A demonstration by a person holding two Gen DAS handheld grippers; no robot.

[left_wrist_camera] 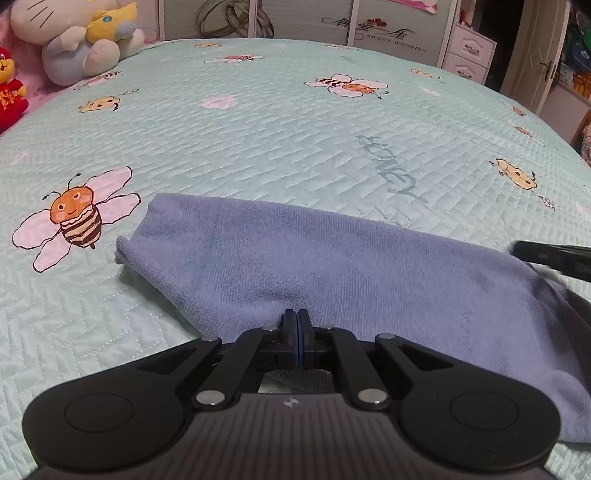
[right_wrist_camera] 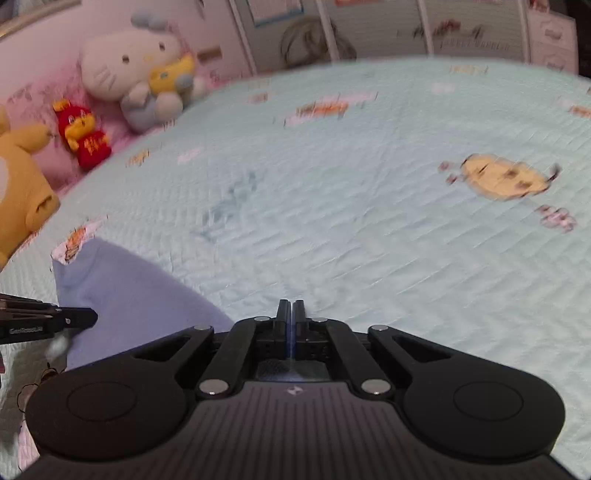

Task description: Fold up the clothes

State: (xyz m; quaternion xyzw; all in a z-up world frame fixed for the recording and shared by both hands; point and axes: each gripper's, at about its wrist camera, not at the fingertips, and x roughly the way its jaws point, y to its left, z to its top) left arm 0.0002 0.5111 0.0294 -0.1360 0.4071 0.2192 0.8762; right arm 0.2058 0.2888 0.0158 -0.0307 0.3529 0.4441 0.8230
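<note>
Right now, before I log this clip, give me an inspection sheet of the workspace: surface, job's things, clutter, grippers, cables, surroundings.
Surface: bed with a mint quilt printed with bees, flat.
Job's things: one blue garment, lying folded across the near part of the quilt.
Clutter: plush toys at the head of the bed: white cat, red toy, yellow toy.
Grippers: left gripper has its fingers together at the garment's near edge; whether cloth is pinched cannot be told. Right gripper has its fingers together with nothing seen between them, over bare quilt; that view is blurred.
Cables: nothing seen.
Surroundings: wardrobe, drawers, door.
</note>
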